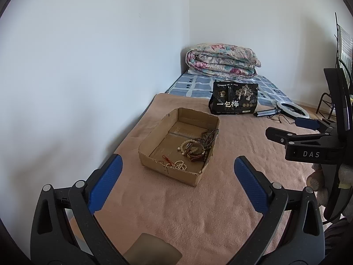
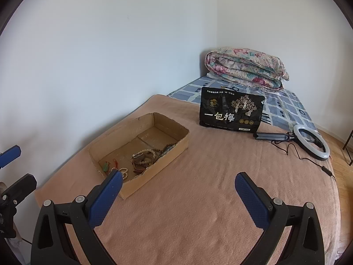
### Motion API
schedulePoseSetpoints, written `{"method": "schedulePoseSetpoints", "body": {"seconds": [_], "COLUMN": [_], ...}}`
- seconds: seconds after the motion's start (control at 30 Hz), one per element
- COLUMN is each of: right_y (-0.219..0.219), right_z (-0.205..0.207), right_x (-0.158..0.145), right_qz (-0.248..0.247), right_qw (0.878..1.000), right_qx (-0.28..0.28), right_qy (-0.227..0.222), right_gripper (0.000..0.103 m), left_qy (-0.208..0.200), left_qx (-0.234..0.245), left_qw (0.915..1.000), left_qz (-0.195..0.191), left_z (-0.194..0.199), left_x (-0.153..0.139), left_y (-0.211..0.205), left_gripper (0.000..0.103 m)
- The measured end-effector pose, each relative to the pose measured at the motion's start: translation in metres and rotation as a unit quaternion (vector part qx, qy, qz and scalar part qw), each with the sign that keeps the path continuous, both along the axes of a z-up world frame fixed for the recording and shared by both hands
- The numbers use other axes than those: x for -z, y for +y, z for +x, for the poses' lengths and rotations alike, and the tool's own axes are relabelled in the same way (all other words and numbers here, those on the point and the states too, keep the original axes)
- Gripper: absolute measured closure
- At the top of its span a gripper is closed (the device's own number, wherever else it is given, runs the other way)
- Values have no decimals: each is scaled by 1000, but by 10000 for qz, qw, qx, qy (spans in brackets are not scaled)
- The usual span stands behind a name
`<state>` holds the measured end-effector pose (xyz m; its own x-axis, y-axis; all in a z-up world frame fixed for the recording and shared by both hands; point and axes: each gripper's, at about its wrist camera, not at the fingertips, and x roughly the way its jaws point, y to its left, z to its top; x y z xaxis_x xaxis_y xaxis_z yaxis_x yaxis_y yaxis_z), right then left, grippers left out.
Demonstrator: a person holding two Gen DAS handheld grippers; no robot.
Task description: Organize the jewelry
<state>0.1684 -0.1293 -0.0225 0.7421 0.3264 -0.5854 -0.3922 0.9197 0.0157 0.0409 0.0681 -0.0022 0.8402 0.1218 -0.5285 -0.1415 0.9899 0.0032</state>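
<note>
A shallow cardboard box (image 1: 154,130) (image 2: 123,132) sits on a pink blanket. Inside lie bead bracelets (image 1: 179,165) (image 2: 145,158), a brown-strapped watch (image 1: 194,153) (image 2: 138,164), a dark bead string (image 1: 207,138) and a red-corded green pendant (image 2: 106,165). My left gripper (image 1: 177,165) hovers open just short of the box's near wall, nothing between its blue pads. Open and empty too, my right gripper (image 2: 178,182) is over the blanket, its left finger (image 2: 106,196) overlapping the box's near corner. The right gripper (image 1: 295,132) shows at the right edge of the left wrist view.
A black snack bag (image 1: 233,100) (image 2: 231,110) stands behind the box. A ring light (image 1: 292,109) (image 2: 312,142) with folded tripod and cord lies to the right. A folded floral quilt (image 1: 222,60) (image 2: 245,68) rests in the far corner. A white wall borders the left.
</note>
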Motion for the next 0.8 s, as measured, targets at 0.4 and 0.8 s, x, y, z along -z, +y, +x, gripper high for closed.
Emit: {"method": "schedulePoseSetpoints", "body": {"seconds": [0.4,0.8], "right_y": [1,2], "right_z": [0,1], "right_x": [1,3], "right_qz": [-5,-5], "right_qw": [10000,10000], "right_qx": [-14,-16], "right_qy": [1,16], "right_gripper": [0,0], "left_qy": [7,1], "left_qx": [-3,-50], "left_qw": [10000,10000], "left_qz": [9,4], "left_z": [1,3], "left_x": [0,1], "left_y": [-1,0], "left_gripper": [0,0]}}
